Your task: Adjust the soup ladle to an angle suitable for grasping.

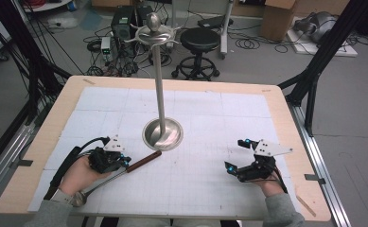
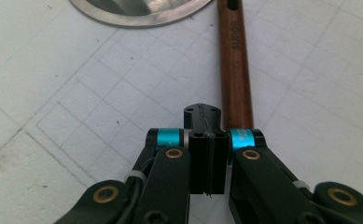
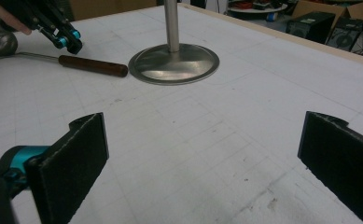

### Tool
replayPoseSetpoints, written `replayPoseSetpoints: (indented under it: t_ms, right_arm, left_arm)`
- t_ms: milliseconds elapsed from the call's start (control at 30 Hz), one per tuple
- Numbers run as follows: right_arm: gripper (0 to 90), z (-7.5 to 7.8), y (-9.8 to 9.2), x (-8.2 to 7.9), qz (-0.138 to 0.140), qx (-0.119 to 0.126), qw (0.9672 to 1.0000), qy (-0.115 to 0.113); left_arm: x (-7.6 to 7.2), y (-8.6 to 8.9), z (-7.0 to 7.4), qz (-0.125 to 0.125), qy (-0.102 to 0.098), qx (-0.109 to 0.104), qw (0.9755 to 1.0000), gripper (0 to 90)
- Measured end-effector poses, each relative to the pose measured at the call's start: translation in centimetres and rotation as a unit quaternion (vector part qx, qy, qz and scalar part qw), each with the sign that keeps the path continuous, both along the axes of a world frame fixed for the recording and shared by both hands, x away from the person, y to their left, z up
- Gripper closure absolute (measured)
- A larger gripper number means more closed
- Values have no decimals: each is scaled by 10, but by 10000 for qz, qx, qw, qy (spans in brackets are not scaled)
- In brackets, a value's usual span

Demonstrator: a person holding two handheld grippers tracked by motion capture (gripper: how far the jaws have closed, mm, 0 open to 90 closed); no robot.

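Table (image 1: 285, 118) first: pale wood edge, covered by a white gridded mat (image 1: 205, 118). Near the mat's centre stands the steel rack (image 1: 160, 85) — tall pole on a round dished base (image 1: 162, 134), hook arms and a knob up top.

The ladle (image 1: 120, 171) lies flat on the mat at my left, diagonal: brown wooden handle (image 1: 144, 161) pointing toward the base with its tip just beside the base rim, thin metal shaft running back to the bowl (image 1: 79, 198) near the table's front edge, by my left wrist.

My left gripper (image 1: 123, 161) sits right over the ladle where shaft meets handle. In the left gripper view the two black pads (image 2: 207, 154) are pressed flat together with nothing between them, and the handle (image 2: 235, 70) passes just to the right of them. Whether the pads touch the handle — can't tell, it's too tight there. So: fully closed, holding nothing.

My right gripper (image 1: 236, 155) is at the right side of the mat, well apart from ladle and rack. Jaws wide apart, bare mat between them in the right gripper view, nothing held.
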State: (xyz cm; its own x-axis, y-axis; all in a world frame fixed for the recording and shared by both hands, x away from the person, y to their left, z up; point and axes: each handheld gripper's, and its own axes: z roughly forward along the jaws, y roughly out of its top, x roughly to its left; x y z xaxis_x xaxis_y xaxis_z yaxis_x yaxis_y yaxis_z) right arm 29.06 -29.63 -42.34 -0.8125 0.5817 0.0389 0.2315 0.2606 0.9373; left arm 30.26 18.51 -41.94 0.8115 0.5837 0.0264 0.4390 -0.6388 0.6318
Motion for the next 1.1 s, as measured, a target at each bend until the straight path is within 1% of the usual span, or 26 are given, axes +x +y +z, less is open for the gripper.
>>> replayPoseSetpoints:
  t_ms: [100, 167, 300, 467, 500, 533, 567, 633, 667, 700, 733, 767, 800, 933, 1033, 1100]
  right_arm:
    - [8, 0, 0, 0, 3, 1, 10000, -21]
    - [8, 0, 0, 0, 0, 7, 10000, -33]
    - [8, 1, -1, 0, 7, 12, 10000, -41]
    - [8, 1, -1, 0, 12, 11, 10000, -45]
    - [7, 1, -1, 0, 6, 14, 10000, -42]
    - [7, 1, -1, 0, 8, 16, 10000, -40]
    - [8, 1, -1, 0, 4, 15, 10000, -43]
    - [8, 1, -1, 0, 7, 17, 10000, -40]
    - [8, 1, -1, 0, 7, 15, 10000, -42]
    - [8, 1, -1, 0, -1, 13, 10000, -38]
    - [8, 1, -1, 0, 1, 13, 10000, -39]
    - [7, 1, 0, 0, 4, 11, 10000, -44]
    - [8, 1, 0, 0, 5, 14, 10000, -31]
    - [8, 1, -1, 0, 2, 11, 10000, -48]
    - [7, 1, -1, 0, 6, 32, 10000, -22]
    - [8, 1, -1, 0, 0, 36, 10000, -70]
  left_arm:
    - [2, -2, -4, -12, 82, 58, 9999, 896]
    - [4, -2, -6, 38, 138, 115, 9998, 896]
    - [6, -3, -7, 48, 193, -3, 9998, 896]
    - [4, -5, -9, -147, 137, -34, 9998, 896]
    - [4, -5, -9, -200, 112, -12, 9997, 896]
    - [3, -7, -9, -187, 92, -72, 9998, 896]
    - [3, -6, -9, -247, 64, -27, 9997, 896]
    - [2, -7, -9, -291, 66, -37, 9995, 896]
    - [2, -7, -9, -344, 79, -33, 9994, 896]
    - [1, -8, -9, -378, 105, -75, 9992, 896]
    - [1, -9, -9, -462, 109, -51, 9989, 896]
    - [-1, -11, -11, -429, 89, -153, 9989, 896]
    - [-1, -12, -10, -532, 83, -84, 9985, 896]
    - [-5, -16, -10, -677, 104, -99, 9976, 896]
    - [-8, -21, -10, -826, 98, -103, 9965, 896]
    - [-11, -23, -10, -938, 87, -104, 9955, 896]
